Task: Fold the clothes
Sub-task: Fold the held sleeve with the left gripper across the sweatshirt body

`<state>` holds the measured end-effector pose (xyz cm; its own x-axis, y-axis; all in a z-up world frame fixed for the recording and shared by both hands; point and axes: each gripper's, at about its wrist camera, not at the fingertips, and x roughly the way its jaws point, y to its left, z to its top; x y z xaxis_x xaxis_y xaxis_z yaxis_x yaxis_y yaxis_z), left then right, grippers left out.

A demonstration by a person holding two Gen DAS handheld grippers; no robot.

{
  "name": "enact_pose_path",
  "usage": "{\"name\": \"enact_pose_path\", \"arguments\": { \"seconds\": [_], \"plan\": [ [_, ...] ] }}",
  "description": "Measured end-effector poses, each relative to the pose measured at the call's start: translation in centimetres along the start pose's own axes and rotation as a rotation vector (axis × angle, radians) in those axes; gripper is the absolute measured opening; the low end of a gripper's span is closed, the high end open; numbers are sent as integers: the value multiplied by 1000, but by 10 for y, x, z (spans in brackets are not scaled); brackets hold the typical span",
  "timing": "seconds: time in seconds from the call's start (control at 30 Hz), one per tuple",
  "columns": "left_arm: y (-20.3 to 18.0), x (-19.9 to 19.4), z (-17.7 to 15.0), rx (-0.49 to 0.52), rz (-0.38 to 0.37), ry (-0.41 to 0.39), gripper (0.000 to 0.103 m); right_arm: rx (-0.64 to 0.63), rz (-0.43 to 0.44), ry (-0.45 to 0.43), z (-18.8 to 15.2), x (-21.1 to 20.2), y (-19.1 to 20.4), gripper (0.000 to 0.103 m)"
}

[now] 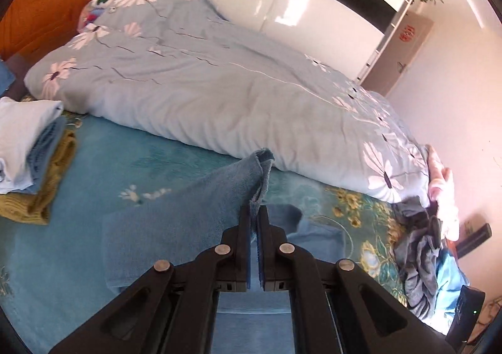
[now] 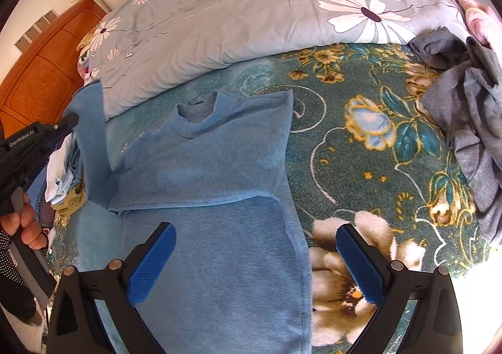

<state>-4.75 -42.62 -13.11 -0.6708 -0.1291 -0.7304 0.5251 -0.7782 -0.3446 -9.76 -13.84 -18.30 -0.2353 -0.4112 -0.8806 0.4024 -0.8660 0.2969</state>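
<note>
Folded stack (image 1: 28, 147) left of blue sweater (image 2: 219, 172). Left claw (image 1: 254, 213) clenched on sweater sleeve (image 1: 200, 200), lifted off bed (image 1: 94, 172). Sweater body flat on bed's floral blanket (image 2: 360, 150), near quilt (image 2: 251, 24). Right claw (image 2: 255, 247) released, hovering above sweater hem. Grey clothes (image 2: 464, 109) right of sweater.

One blue sweater (image 2: 219, 166), one quilt (image 1: 219, 87), one folded stack (image 1: 28, 150), two grippers.

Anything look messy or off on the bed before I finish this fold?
Only the grey clothes crumpled in a heap at the bed's edge, still unfolded. The blue sweater lies mostly flat, its sleeve lifted by the left hand-held gripper; the folded stack looks tidy.
</note>
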Motion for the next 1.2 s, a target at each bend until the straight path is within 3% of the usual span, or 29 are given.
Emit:
{"name": "enact_pose_path", "arguments": {
  "seconds": [0.27,0.67,0.77,0.8,0.93,1.0,1.13,1.2],
  "plan": [
    [-76,64,-38,161,-65,153,3,57,-11,-2,-2,-6,-46,103],
    [-94,123,-94,232,-59,388,4,105,-55,-14,2,-9,-80,103],
    [-93,120,-97,242,-58,424,16,104,-58,-16,4,-7,-78,103],
    [-92,116,-97,248,-63,426,24,104,-60,-19,5,-7,-77,103],
    [-82,87,-95,281,-61,393,52,102,-52,-21,10,-3,-67,103],
    [-71,70,-91,285,-36,364,60,99,-26,-20,15,1,-58,103],
    [-34,41,-79,249,81,301,65,68,25,-10,28,21,-32,103],
    [-9,33,-74,201,128,309,66,49,51,-5,35,32,-18,103]
  ]
}}
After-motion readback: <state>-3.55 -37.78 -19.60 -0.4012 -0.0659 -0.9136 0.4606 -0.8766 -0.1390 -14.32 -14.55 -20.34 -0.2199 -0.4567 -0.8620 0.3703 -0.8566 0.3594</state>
